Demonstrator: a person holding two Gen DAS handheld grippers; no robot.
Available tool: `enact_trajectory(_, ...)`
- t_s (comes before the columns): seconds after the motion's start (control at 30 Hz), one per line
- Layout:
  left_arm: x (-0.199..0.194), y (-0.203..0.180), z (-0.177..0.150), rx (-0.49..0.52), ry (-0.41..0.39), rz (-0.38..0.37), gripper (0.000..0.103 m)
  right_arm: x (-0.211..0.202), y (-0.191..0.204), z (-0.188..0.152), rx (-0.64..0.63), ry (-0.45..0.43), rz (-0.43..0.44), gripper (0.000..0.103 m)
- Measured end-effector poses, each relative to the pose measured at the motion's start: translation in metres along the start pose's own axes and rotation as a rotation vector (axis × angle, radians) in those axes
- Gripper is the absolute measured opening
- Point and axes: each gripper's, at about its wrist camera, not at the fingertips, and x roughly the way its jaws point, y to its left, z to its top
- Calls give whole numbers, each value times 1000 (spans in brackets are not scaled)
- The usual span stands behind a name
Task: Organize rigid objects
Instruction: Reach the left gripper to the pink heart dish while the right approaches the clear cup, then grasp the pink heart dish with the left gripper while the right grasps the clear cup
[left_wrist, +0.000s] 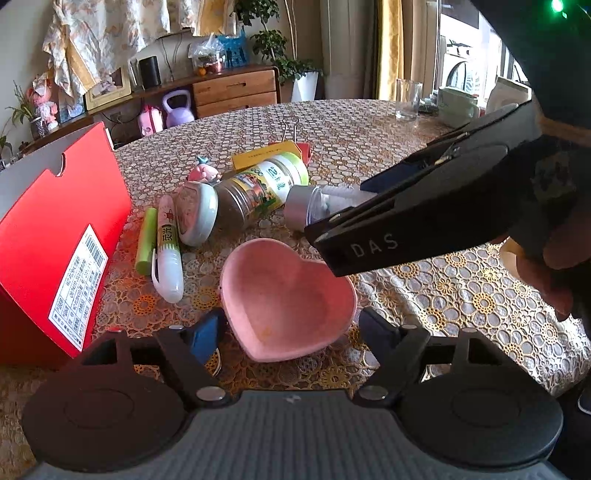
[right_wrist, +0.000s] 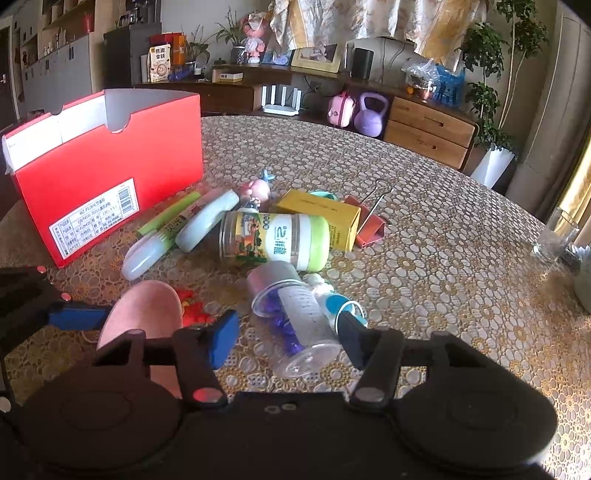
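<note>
Left claw (left_wrist: 291, 328) gapes around pink heart bowl (left_wrist: 288, 295); right claw (right_wrist: 288, 338) straddles clear bottle (right_wrist: 295, 314), untouched, amid bench (right_wrist: 443, 240) clutter beside red box (right_wrist: 107, 170).

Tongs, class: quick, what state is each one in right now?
Left tongs: open, around the pink dish.
Right tongs: open, around the clear bottle.
</note>
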Motion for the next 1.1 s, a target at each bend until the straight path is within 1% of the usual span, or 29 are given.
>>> enact_trajectory(0.03, 0, 0, 0, -1, -3, -6, 70, 1, 1, 0, -5, 4, -2, 49)
enact_trajectory(0.07, -1, 0, 1, 0, -6, -9, 69, 2, 1, 0, -8, 7, -6, 46)
enact_trajectory(0.13, -1, 0, 2, 4, -4, -5, 69, 3, 2, 0, -9, 8, -6, 45)
enact_trajectory(0.23, -2, 4, 2, -19, 0, -12, 68, 1, 4, 0, -3, 6, -7, 44)
enact_trajectory(0.37, -9, 5, 5, -16, -19, 5, 68, -7, 5, 0, 33, -8, 1, 42)
enact_trajectory(0.5, -21, 8, 8, -19, -36, 5, 67, -22, 4, 3, 71, -22, 4, 41)
enact_trajectory(0.67, -35, 12, 10, -24, -63, 2, 66, -38, 9, 3, 80, -39, -6, 40)
enact_trajectory(0.8, -44, 18, 11, -32, -84, 16, 66, -53, 12, 4, 81, -56, -14, 40)
enact_trajectory(0.93, -58, 25, 13, -48, -108, 23, 66, -69, 16, 12, 76, -86, -7, 40)
enact_trajectory(1.1, -82, 41, 20, -76, -131, 13, 66, -89, 25, 31, 56, -138, 22, 40)
